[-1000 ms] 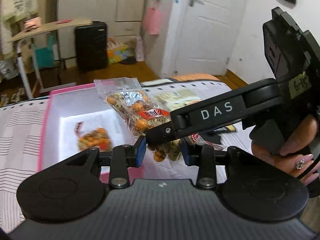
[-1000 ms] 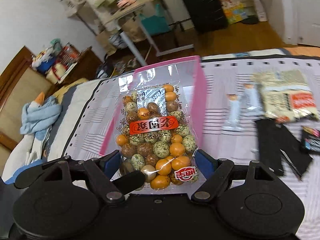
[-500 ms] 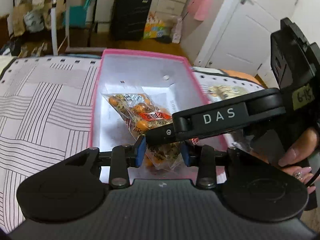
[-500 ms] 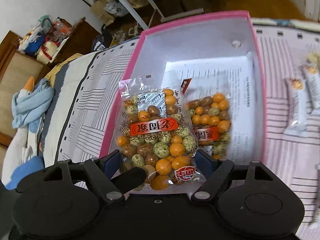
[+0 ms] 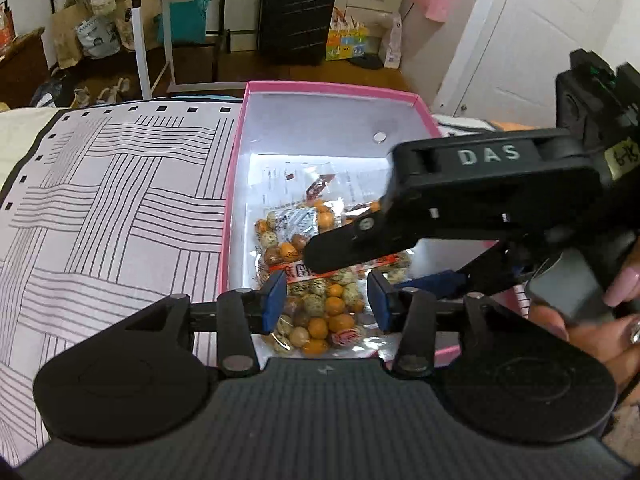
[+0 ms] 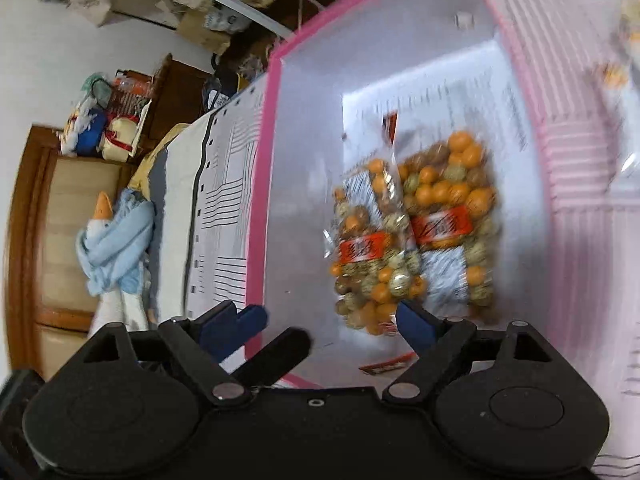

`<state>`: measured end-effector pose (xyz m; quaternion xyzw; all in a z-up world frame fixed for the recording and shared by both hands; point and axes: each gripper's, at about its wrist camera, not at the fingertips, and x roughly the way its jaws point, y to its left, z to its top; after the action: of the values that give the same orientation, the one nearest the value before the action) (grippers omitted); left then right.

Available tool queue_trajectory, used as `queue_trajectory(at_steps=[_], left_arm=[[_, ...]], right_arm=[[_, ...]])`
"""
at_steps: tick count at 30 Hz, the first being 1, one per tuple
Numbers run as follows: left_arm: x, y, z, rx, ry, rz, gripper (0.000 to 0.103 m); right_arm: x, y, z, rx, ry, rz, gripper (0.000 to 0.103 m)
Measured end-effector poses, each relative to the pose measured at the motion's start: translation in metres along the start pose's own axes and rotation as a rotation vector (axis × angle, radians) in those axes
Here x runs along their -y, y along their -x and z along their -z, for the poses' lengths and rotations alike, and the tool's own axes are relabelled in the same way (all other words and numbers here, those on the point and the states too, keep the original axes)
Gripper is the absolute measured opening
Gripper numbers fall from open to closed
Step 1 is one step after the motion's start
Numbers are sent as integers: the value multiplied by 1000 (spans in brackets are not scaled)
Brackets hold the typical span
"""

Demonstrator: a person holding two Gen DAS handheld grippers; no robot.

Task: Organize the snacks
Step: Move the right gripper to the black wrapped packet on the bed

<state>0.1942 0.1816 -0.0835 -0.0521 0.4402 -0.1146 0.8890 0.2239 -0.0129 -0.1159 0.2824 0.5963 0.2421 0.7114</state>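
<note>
A pink box point(image 5: 234, 168) with a white inside lies on the striped bed cover. A clear bag of orange and green coated nuts point(image 5: 320, 284) lies in it, beside a second like bag point(image 6: 452, 216); the first also shows in the right wrist view point(image 6: 368, 252). My left gripper point(image 5: 327, 296) is open, its blue pads either side of the near bag, above it. My right gripper point(image 6: 332, 322) is open over the box's near end, and the bag lies free beyond its fingers. The right gripper's black body point(image 5: 492, 196) crosses the left wrist view and hides part of the bags.
More snack packets point(image 6: 616, 72) lie blurred on the cover right of the box. A printed sheet point(image 5: 280, 176) lines the box floor. A black suitcase point(image 5: 298, 10) and a white door point(image 5: 532, 28) stand beyond the bed. A wooden headboard point(image 6: 36, 216) is at the left.
The right gripper carried the nut bag over the box, opened and let it go; the bag now lies beside the other bag. The left gripper moved closer over the box.
</note>
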Motion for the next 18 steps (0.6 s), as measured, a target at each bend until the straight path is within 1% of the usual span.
queue_trajectory(at_steps=[3,7,9,11,13,14,15,16,18], left_arm=[[7,16,0,15,-1,13,44],[32,39,-1,37,-51,22,44],[47,51,-3,47,-74,33,44],[63,63,-5,46,-91,54,44],[78,72,-6,34,-101,85,46],[86,76,-7,36,-106,106,50],[93,79,-7,36,-113,123,54],[102,82,-8,33,-122,138,55],[119,85,-8,26,-139,150,62]], right_arm=[[-12,32,9,42,96,67,90],[-15,83,22,111,211,146,90],[-11,111,24,147,243,141,90],[-4,142,29,176,256,104,90],[7,173,36,216,275,83,90],[10,186,41,246,290,87,90],[14,199,44,282,310,98,90],[17,212,48,323,337,117,90],[23,230,53,401,382,168,90]])
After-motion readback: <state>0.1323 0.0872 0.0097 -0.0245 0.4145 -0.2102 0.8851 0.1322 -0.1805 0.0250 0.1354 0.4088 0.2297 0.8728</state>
